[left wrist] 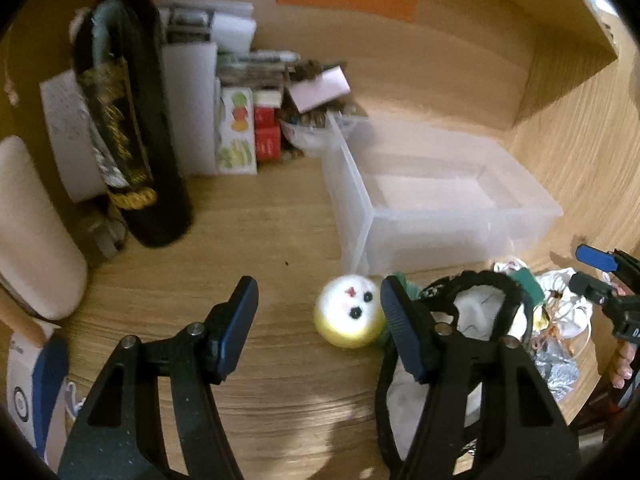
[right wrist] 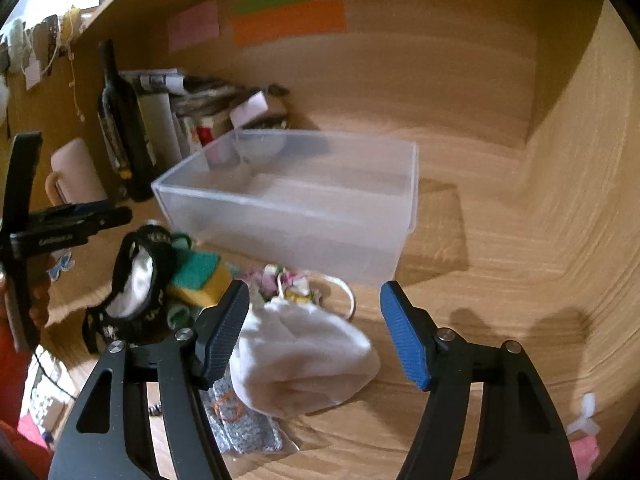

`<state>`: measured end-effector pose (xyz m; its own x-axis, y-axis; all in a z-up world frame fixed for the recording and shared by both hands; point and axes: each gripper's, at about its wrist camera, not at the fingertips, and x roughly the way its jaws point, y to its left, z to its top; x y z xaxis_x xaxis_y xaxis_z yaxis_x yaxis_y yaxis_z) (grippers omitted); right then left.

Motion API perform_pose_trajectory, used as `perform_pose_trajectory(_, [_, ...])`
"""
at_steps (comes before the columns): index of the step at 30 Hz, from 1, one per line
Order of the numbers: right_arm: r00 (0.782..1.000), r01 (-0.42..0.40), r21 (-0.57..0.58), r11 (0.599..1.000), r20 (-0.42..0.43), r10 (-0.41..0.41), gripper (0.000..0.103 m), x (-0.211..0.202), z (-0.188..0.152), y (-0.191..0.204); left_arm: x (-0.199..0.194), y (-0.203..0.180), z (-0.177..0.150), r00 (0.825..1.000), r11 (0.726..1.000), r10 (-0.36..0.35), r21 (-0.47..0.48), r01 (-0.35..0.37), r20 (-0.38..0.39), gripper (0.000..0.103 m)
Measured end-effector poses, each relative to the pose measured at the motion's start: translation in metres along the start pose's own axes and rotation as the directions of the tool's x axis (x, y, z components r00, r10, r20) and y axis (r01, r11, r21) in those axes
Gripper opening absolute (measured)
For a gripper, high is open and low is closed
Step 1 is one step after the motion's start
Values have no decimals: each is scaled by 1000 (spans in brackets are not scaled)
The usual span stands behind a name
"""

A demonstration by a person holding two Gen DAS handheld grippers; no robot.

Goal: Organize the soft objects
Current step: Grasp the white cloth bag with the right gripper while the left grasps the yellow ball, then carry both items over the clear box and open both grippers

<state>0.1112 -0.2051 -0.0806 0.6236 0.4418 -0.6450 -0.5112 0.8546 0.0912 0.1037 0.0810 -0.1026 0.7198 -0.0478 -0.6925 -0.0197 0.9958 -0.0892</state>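
My left gripper (left wrist: 320, 320) is open above the wooden desk, with a small white and yellow plush ball (left wrist: 349, 312) between its fingertips. A black-rimmed white fabric piece (left wrist: 480, 312) lies by its right finger; it also shows in the right wrist view (right wrist: 136, 280). My right gripper (right wrist: 316, 328) is open and empty over a folded white cloth (right wrist: 304, 360). A green and yellow sponge (right wrist: 200, 276) lies next to the fabric piece. A clear plastic bin (right wrist: 296, 204) stands empty behind the pile, also in the left wrist view (left wrist: 440, 208).
A dark wine bottle (left wrist: 132, 120) stands at the left, with boxes and papers (left wrist: 240, 132) behind it. A pink cylinder (left wrist: 36, 232) lies at the far left. A silvery packet (right wrist: 240, 428) lies under the cloth. Wooden walls close in the back and right.
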Motion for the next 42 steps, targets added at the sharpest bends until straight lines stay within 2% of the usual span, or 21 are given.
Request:
perform_pose_trajectory(8, [996, -10, 1, 1000, -86, 11, 65, 6, -12, 0, 29, -4, -1, 994, 999, -38, 24, 41, -99, 63])
perform_pose_trajectory(10, [994, -18, 17, 1000, -106, 20, 64, 8, -17, -5, 32, -3, -1, 992, 998, -57, 17, 59, -111, 53])
perform_pose_trajectory(11, [994, -21, 20, 1000, -110, 24, 62, 8, -18, -7, 34, -3, -1, 990, 997, -67, 15, 70, -122, 41])
perform_pose_trajectory(13, [991, -40, 26, 999, -127, 43, 40, 9, -21, -8, 35, -2, -2, 988, 996, -82, 6, 84, -131, 40])
perform_pose_trajectory(15, [991, -51, 25, 998, -125, 54, 31, 8, -21, -6, 33, -2, -2, 989, 996, -83, 8, 84, -121, 39])
perform_pose_trajectory(16, [991, -52, 17, 998, -120, 54, 21, 7, -21, -4, 30, -2, -2, 990, 996, -86, 7, 88, -109, 39])
perform_pose_trajectory(18, [992, -48, 16, 999, -112, 50, 18, 6, -20, -2, 25, -2, -2, 992, 996, -89, 7, 90, -94, 39])
perform_pose_trajectory(21, [997, -32, 26, 999, -73, 34, 14, -2, -15, -2, 14, -2, 0, 995, 996, -87, 8, 88, -56, 39])
perform_pose_trajectory(26, [1000, -6, -3, 1000, 24, 6, 14, -24, 1, 0, -10, -2, 8, 995, 996, -94, -5, 94, 17, 39])
perform_pose_trajectory(30, [996, 11, -18, 1000, 92, -9, 14, -35, 17, 2, -35, -5, 21, 989, 994, -111, -2, 111, 96, 39])
perform_pose_trajectory(34, [986, 20, -18, 1000, 167, -16, 14, -46, 33, 3, -56, -12, 38, 977, 992, -127, 16, 126, 170, 39])
perform_pose_trajectory(42, [955, 26, -22, 999, 295, -18, 14, -58, 62, 7, -63, -24, 65, 964, 991, -132, 33, 127, 233, 39])
